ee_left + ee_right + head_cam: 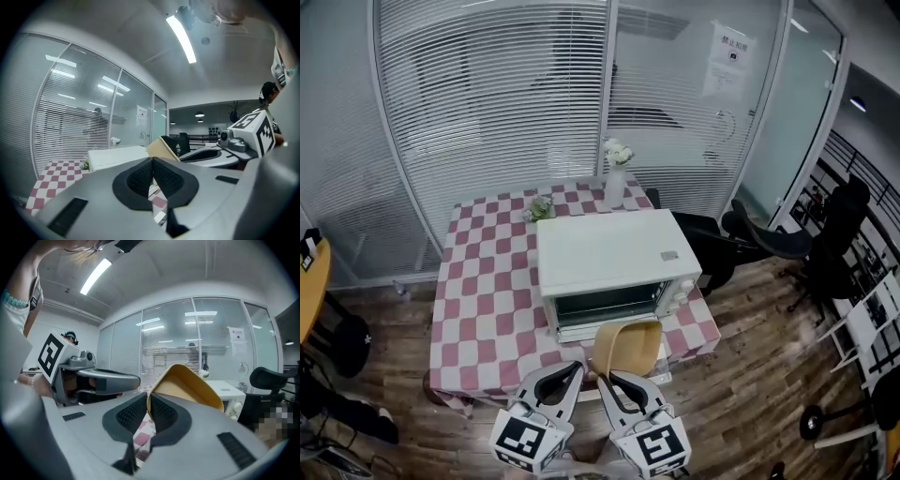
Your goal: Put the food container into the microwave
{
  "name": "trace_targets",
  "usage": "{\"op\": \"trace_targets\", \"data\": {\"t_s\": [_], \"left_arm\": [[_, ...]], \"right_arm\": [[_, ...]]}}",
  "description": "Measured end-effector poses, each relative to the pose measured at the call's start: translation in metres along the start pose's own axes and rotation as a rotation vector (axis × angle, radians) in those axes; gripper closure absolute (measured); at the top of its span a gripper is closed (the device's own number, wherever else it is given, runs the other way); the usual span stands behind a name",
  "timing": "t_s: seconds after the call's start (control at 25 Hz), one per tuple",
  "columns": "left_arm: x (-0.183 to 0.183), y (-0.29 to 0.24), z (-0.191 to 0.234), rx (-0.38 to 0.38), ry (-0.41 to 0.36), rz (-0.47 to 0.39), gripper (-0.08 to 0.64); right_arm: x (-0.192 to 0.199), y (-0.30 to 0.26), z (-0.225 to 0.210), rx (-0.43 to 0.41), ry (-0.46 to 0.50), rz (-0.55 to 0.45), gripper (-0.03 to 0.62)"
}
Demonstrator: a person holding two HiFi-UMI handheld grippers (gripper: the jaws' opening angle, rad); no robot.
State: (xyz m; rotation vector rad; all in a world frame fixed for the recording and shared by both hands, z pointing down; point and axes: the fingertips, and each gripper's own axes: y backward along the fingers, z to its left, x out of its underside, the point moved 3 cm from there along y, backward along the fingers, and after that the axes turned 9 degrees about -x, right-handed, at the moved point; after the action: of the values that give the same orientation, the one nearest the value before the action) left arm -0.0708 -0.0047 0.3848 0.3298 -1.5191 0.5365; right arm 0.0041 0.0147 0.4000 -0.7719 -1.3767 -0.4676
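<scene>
A tan, bowl-like food container [626,347] hangs in front of the table's near edge. My right gripper [612,379] is shut on its near rim; in the right gripper view the rim [187,387] stands pinched between the pads of that gripper [148,411]. The white microwave [614,248] stands on the red-and-white checked table [483,300], its dark front facing me just beyond the container. My left gripper [576,369] hovers beside the right one, and in its own view its jaws [153,171] are shut with nothing between them. From there the container [161,149] and the microwave [117,157] show ahead.
A white vase with flowers [616,178] and a small plant [539,208] stand behind the microwave. Glass walls with blinds close off the back. Black office chairs [769,239] sit to the right on the wooden floor, and a yellow table edge [311,281] shows at left.
</scene>
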Motion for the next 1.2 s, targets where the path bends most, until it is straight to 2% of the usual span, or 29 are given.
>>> {"op": "trace_targets", "data": {"t_s": [0.28, 0.48, 0.88, 1.2], "left_arm": [[-0.018, -0.074, -0.012, -0.079, 0.002, -0.006, 0.549], [-0.019, -0.112, -0.022, -0.121, 0.000, 0.005, 0.549], [-0.012, -0.132, -0.014, -0.200, 0.010, 0.043, 0.549], [-0.003, -0.135, -0.007, -0.217, 0.023, 0.069, 0.549]], "right_arm": [[-0.008, -0.002, -0.076, -0.086, 0.015, 0.022, 0.574], [-0.004, -0.001, -0.109, -0.144, 0.006, 0.025, 0.574], [0.009, -0.007, -0.123, -0.241, -0.004, 0.070, 0.574], [0.040, -0.019, -0.117, -0.293, -0.026, 0.157, 0.574]]}}
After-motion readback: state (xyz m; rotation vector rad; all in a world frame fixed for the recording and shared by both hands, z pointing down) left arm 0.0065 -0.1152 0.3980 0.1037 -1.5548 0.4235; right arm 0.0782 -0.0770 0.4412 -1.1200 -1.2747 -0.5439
